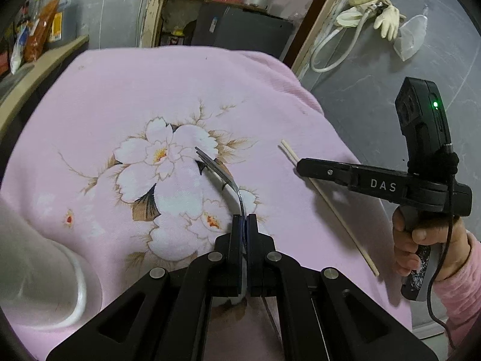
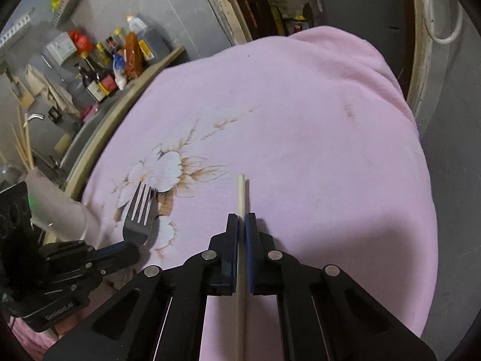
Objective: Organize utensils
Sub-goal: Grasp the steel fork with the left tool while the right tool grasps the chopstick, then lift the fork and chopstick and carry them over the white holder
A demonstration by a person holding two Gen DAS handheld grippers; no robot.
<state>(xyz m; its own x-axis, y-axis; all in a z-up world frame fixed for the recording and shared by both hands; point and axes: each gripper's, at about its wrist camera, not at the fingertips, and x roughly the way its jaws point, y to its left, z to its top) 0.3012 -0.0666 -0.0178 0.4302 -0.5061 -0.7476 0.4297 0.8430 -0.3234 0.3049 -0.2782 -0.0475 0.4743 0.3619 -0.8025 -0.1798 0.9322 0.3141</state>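
My left gripper (image 1: pixel 244 221) is shut on the handle of a metal fork (image 1: pixel 221 176), whose tines point forward above the pink flowered cloth (image 1: pixel 150 96). The fork (image 2: pixel 139 213) and left gripper (image 2: pixel 120 251) also show at the lower left of the right wrist view. My right gripper (image 2: pixel 241 219) is shut on a pale wooden chopstick (image 2: pixel 240 198) that runs between its pads and sticks out ahead. In the left wrist view the chopstick (image 1: pixel 330 207) lies slanted under the right gripper (image 1: pixel 300 168). A white cup (image 1: pixel 45 273) stands at the lower left.
The cloth (image 2: pixel 300 120) covers a round table. A shelf with bottles and packets (image 2: pixel 105 69) runs along the left wall. Rubber gloves and a hose (image 1: pixel 369 15) hang on the right wall. A doorway with a dark cabinet (image 1: pixel 240 27) is behind the table.
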